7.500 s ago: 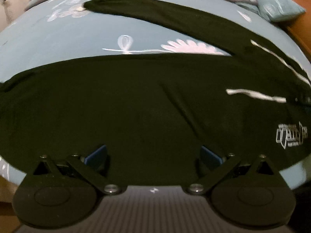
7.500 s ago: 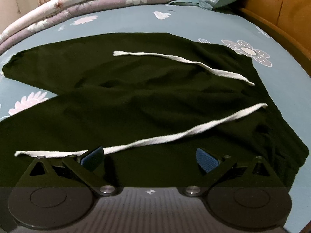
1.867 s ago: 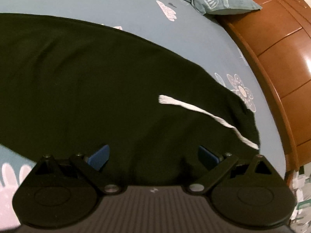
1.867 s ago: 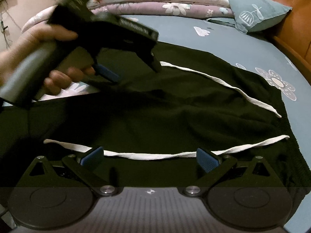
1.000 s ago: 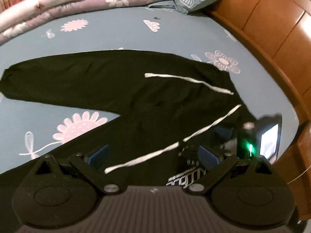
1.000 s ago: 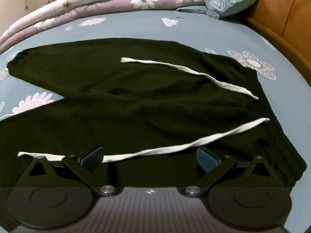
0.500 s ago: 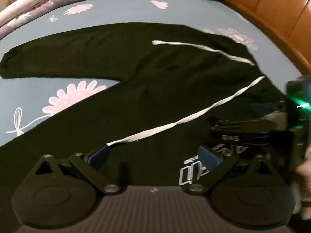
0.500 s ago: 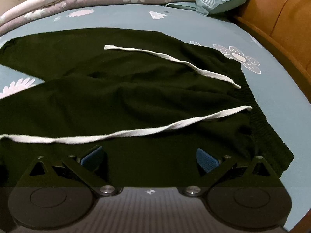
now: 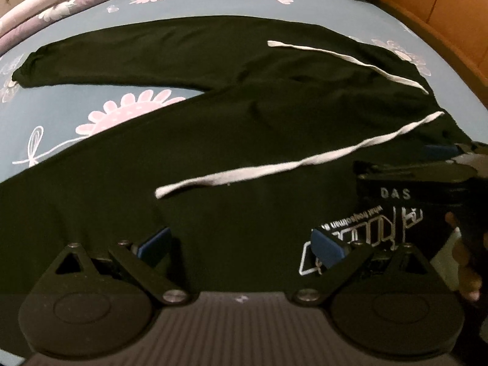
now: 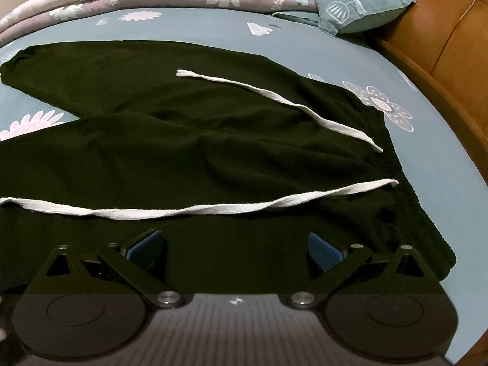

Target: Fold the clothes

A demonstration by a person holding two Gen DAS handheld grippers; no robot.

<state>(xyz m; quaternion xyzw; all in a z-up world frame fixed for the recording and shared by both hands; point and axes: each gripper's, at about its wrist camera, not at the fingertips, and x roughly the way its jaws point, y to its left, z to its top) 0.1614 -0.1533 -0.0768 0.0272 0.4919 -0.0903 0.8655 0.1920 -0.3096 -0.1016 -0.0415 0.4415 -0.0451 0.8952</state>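
- Black trousers (image 10: 189, 152) lie flat, legs splayed, on the blue flowered sheet (image 10: 433, 164); 2 white woven drawcords (image 10: 274, 97) cross them; ribbed waistband nearest the wooden headboard (image 10: 442, 45).
- Left gripper (image 9: 241, 244) and right gripper (image 10: 233, 245) hover over the trousers, jaws apart, empty.
- Only the left view shows the trousers' white logo (image 9: 360, 238).

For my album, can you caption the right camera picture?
Black sweatpants with white drawstrings spread on a flowery bed.

Black trousers (image 9: 213, 128) lie spread on the bed (image 9: 76, 100), legs splayed left, two white drawstrings (image 9: 299, 164) across them. The left gripper (image 9: 241, 244) hovers wide open above them. The right gripper (image 9: 427, 180) shows at the right edge, its fingers' spread unclear.
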